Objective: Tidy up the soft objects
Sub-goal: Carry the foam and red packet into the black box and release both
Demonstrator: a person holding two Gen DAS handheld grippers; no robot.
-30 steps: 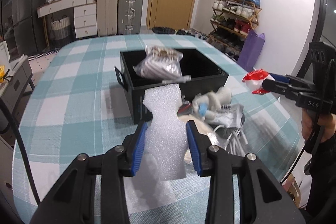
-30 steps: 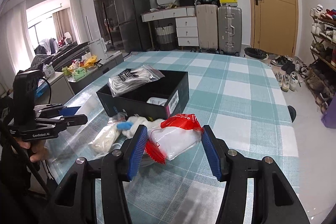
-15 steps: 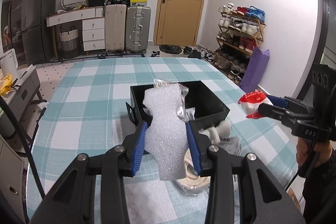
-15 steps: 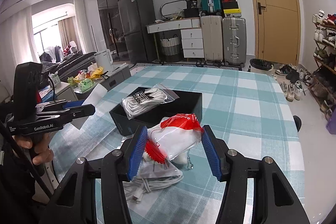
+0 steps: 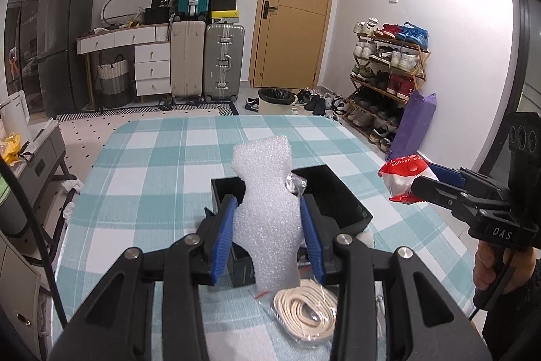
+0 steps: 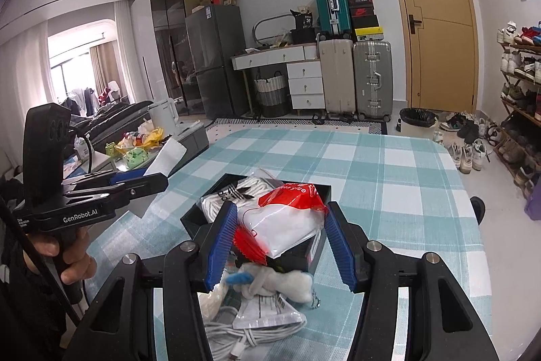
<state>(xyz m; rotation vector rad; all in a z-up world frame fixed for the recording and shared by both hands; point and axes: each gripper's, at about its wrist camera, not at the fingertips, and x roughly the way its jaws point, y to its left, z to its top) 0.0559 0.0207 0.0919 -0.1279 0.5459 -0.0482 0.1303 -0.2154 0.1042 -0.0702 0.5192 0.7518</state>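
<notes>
left gripper (image 5: 267, 232) pinches the foam piece (image 5: 267, 202); right gripper (image 6: 280, 239) clamps the balloon bag (image 6: 287, 219), both above the black box (image 6: 314, 251). advise lowering inside before release; free floor space probably limited.

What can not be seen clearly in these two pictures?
- Inside of the black box: in the left wrist view the foam piece and the left hand-held gripper hide most of it.
- Same box in the right wrist view: the red-and-white bag covers most of it.
- Coiled white rope: its right side is behind a gripper finger.
- White cable: partly behind the right hand-held gripper, and its bottom is cut off by the edge.
</notes>
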